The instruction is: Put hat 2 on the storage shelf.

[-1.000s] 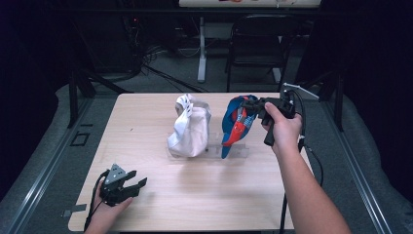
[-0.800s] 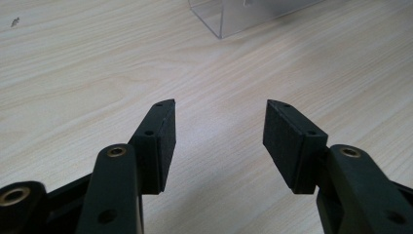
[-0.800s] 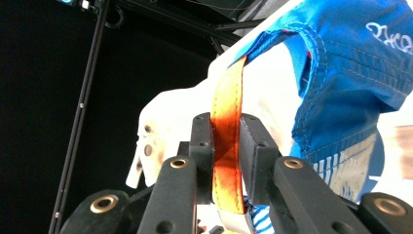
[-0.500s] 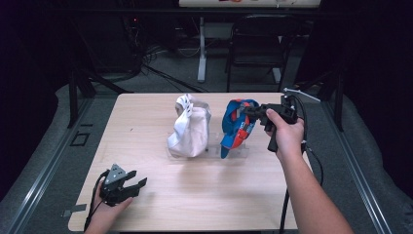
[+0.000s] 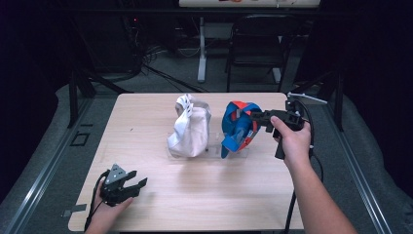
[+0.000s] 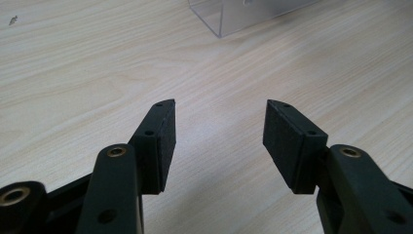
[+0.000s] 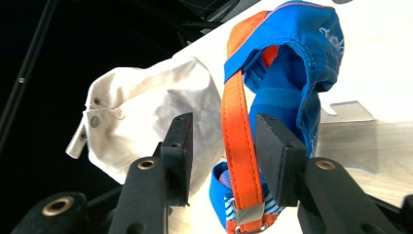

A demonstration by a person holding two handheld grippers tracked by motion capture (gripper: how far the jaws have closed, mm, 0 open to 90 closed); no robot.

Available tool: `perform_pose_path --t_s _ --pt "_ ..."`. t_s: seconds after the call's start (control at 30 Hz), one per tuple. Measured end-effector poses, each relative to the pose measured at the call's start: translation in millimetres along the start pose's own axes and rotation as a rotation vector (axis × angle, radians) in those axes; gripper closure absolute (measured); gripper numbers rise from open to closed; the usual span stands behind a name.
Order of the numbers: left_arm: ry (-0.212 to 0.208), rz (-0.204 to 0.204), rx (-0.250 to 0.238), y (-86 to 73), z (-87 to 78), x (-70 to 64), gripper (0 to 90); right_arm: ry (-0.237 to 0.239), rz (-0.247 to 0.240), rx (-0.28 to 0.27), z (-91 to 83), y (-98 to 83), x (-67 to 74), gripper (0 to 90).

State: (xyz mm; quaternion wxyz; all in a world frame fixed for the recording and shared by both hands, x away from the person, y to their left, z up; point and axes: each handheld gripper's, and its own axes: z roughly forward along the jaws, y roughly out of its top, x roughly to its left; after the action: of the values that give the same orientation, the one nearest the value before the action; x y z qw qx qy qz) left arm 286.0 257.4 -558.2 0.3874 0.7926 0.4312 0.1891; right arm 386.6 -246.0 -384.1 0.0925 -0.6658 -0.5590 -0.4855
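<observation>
Wood table (image 5: 243, 195), dark room behind. Blue cap (image 5: 238, 127) on clear stand (image 7: 348, 131), center-right, white cap (image 5: 189, 129) to its left. R gripper (image 5: 257, 117) jaws just opening, orange strap (image 7: 238, 161) between pads, unpinched. L gripper (image 5: 127, 185) open, idle near-left. Step: releasing cap. Next: back R away without snagging strap.

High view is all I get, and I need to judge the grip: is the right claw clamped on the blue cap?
Observer: No. The right claw has just been opening its jaws. The orange strap of the blue cap runs between the pads, which are not pressing it.
Operator: And the left claw?
Observer: The left claw is open, with nothing between its pads, low over the table. A corner of a clear plastic stand lies ahead of it.
</observation>
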Motion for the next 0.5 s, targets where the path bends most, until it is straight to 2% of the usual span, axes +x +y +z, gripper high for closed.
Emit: perform_pose_path --t_s 0.23,0.5 --pt "0.002 -0.001 -0.001 -0.1 0.8 -0.7 46.3 -0.04 -0.037 -0.017 -7.0 -3.8 -3.6 54.1" --pt "0.0 0.003 0.002 -0.1 0.6 -0.2 46.2 -0.032 -0.052 -0.011 -10.5 -8.0 -6.7 53.8"
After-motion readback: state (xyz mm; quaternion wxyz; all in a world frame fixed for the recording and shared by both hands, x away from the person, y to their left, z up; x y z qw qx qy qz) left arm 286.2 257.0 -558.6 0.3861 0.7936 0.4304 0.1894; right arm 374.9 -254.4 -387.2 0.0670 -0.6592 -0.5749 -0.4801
